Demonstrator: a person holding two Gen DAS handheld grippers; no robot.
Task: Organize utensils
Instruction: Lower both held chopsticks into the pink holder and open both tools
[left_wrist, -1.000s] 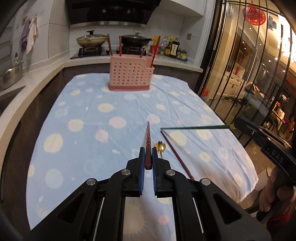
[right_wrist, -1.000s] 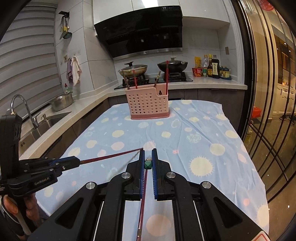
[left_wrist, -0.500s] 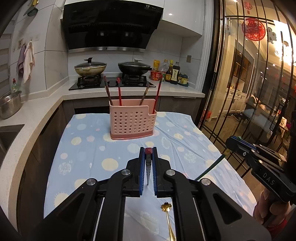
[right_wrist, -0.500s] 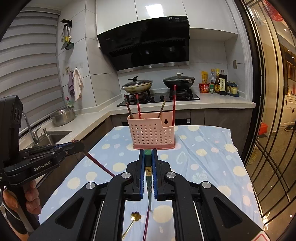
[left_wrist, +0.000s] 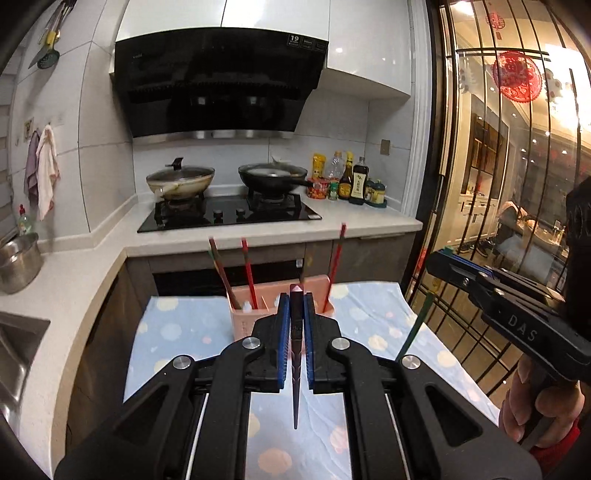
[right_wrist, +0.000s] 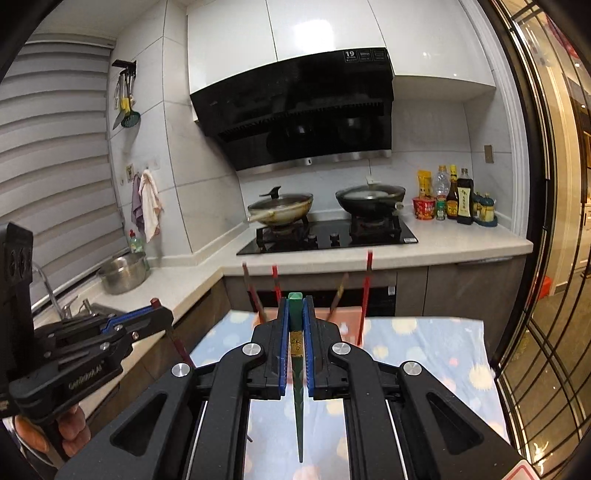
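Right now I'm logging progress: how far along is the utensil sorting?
Done: several chopsticks stand in the pink holder. In hand: the left gripper clamps a dark red chopstick, the right gripper a green chopstick. Left: dropping both into the holder.

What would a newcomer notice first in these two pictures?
Each gripper holds one chopstick upright in the foreground: the left gripper a dark red chopstick, the right gripper a green chopstick. Behind them, a pink utensil holder with more chopsticks stands on the dotted blue cloth.
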